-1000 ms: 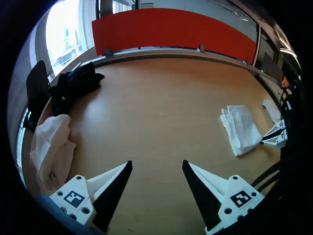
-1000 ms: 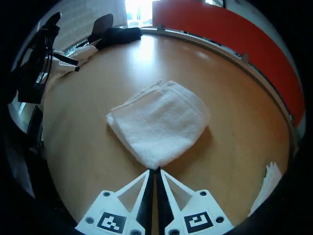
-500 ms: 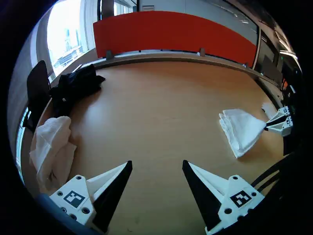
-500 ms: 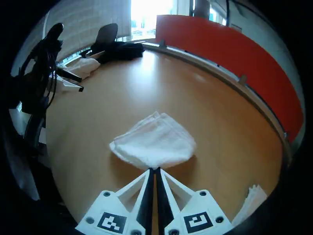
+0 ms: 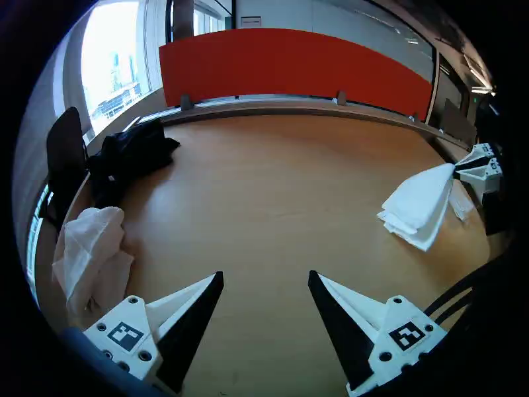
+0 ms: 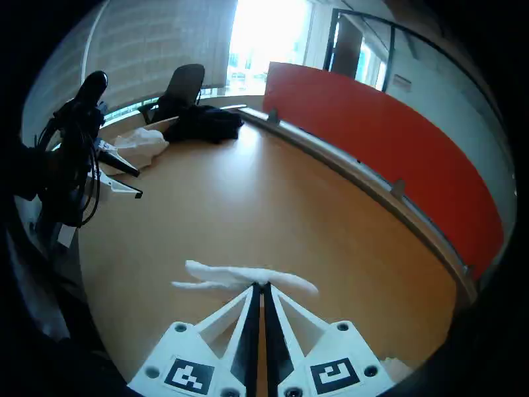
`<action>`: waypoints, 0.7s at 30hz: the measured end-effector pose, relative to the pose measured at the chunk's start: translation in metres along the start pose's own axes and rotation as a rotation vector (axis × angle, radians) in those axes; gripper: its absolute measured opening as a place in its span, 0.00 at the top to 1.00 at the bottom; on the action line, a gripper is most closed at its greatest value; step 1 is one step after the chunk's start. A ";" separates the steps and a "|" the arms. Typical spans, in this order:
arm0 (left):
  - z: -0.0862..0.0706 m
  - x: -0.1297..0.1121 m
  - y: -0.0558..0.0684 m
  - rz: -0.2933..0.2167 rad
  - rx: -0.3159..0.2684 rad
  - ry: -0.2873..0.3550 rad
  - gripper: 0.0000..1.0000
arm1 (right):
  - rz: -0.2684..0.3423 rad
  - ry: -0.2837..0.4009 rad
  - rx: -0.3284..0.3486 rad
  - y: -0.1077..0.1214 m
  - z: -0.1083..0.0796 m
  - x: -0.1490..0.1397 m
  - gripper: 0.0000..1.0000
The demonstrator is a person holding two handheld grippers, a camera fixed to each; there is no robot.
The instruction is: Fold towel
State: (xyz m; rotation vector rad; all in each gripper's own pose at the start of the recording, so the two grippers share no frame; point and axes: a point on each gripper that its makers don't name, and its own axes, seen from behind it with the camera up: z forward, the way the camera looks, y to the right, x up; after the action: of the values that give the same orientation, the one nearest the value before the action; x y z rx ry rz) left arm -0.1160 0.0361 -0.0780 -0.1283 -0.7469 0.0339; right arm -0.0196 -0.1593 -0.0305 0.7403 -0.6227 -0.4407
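Found right gripper point(image 6: 260, 290) fingers pinched together on a corner of the folded towel point(image 6: 244, 276), hanging from the tips over the bench point(image 6: 264, 198). Found left gripper point(image 5: 264, 278) fingers wide apart, empty. Judged: folding done, carrying away. Next: lowering flat before release.

We're in an office here: a long wooden worktop point(image 5: 278, 178) backed at twelve o'clock by a red desk divider point(image 5: 297, 63), a dark office chair point(image 5: 63, 152) at nine o'clock, and tall bright windows point(image 5: 109, 73) at eleven o'clock.
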 end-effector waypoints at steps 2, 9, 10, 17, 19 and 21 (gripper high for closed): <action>-0.001 0.001 0.000 0.001 0.000 0.003 0.05 | -0.005 0.018 -0.005 0.003 -0.005 0.011 0.96; -0.002 0.006 0.002 0.006 -0.005 0.012 0.05 | -0.018 0.057 -0.032 0.018 -0.019 0.035 0.96; -0.002 0.007 0.003 0.006 -0.006 0.013 0.05 | -0.019 0.058 -0.035 0.020 -0.020 0.035 0.96; -0.002 0.009 0.006 0.010 -0.013 0.017 0.05 | -0.005 0.061 -0.051 0.032 -0.027 0.037 0.96; -0.001 0.009 0.007 0.012 -0.014 0.017 0.05 | 0.002 0.063 -0.055 0.036 -0.028 0.037 0.96; -0.001 0.010 0.008 0.015 -0.016 0.017 0.05 | 0.008 0.065 -0.059 0.039 -0.030 0.037 0.96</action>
State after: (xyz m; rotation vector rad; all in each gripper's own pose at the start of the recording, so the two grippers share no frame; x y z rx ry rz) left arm -0.1083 0.0443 -0.0731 -0.1490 -0.7295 0.0407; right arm 0.0338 -0.1402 -0.0053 0.6928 -0.5488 -0.4241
